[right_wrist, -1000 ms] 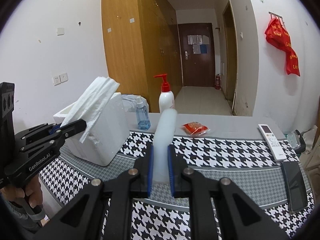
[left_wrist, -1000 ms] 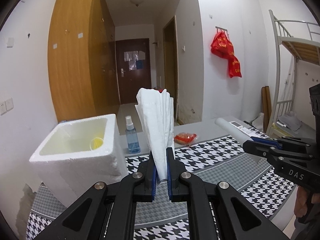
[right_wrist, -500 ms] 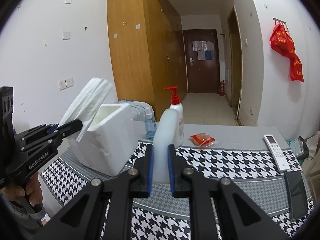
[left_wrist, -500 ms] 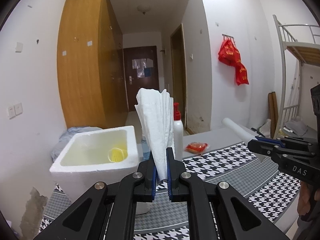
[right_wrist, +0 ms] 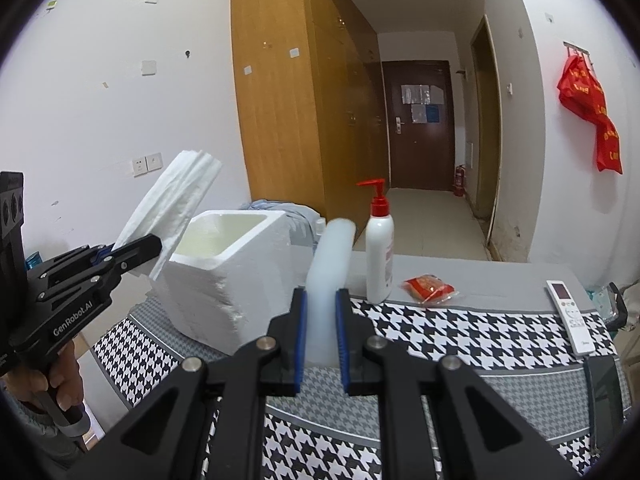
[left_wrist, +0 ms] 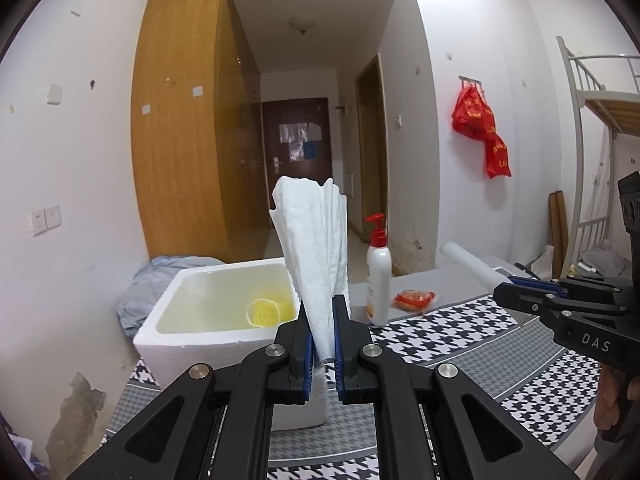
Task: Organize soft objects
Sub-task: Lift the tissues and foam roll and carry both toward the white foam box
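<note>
White walls, a tall wooden wardrobe [right_wrist: 304,92] and a dark door [right_wrist: 418,120] at the hallway's end frame a table under a black-and-white houndstooth cloth [right_wrist: 460,332].

Landmark: white foam box [right_wrist: 224,280], open-topped, standing on the cloth.

- Yellow ring-shaped item [left_wrist: 262,312]: inside the foam box, on its floor.
- Folded white towel [left_wrist: 316,248]: pinched at its lower end between the pressed-together fingers of the left gripper [left_wrist: 322,344]; it fans upward, held in the air at the box's near rim. From the right wrist view the towel [right_wrist: 172,208] tilts over the box's left edge.
- Pale foam roll [right_wrist: 330,276]: clamped between the fingers of the right gripper [right_wrist: 322,332], held above the cloth just right of the box. It sticks out forward past the fingertips.
- White pump bottle with red nozzle [right_wrist: 380,248]: upright, right of the box, near the cloth's far edge.
- Red snack packet [right_wrist: 430,286]: flat, right of the bottle.
- White remote [right_wrist: 570,316]: well apart from the box, at the table's right end.
- Blue-grey cloth bundle [left_wrist: 160,280]: behind the box, against the wall.
- Red bags [left_wrist: 480,132]: hanging on the right wall.
</note>
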{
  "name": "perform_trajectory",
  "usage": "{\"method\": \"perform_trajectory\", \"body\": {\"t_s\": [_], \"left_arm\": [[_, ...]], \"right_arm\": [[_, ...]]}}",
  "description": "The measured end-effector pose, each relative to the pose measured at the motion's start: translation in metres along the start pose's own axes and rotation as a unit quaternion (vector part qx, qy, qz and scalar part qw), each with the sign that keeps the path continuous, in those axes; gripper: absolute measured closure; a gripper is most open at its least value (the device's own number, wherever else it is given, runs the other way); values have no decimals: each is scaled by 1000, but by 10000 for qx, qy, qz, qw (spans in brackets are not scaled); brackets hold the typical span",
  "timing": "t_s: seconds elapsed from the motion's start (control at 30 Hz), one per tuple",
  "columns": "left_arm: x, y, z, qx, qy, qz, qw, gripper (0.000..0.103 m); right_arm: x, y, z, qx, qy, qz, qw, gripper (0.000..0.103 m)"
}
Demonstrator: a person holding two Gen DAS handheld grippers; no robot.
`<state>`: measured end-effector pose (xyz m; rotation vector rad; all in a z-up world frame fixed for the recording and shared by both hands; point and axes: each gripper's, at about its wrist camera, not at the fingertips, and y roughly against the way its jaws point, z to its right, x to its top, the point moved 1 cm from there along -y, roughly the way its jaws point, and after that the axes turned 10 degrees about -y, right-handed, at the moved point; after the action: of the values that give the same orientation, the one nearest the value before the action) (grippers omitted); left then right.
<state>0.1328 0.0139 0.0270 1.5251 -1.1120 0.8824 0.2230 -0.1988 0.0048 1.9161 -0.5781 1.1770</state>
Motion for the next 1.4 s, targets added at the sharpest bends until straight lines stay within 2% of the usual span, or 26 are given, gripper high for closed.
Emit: {"method": "perform_trajectory", "body": {"t_s": [0.77,1.4], "left_arm": [[-8,12,-39,564,289,-61,9980,94],[-8,22,-67,854,405,-26,9955,94]], "right_arm": [[11,-20,-41,424,316,15,9986,86],[24,-38,-73,739,549,-65,9957,86]]}}
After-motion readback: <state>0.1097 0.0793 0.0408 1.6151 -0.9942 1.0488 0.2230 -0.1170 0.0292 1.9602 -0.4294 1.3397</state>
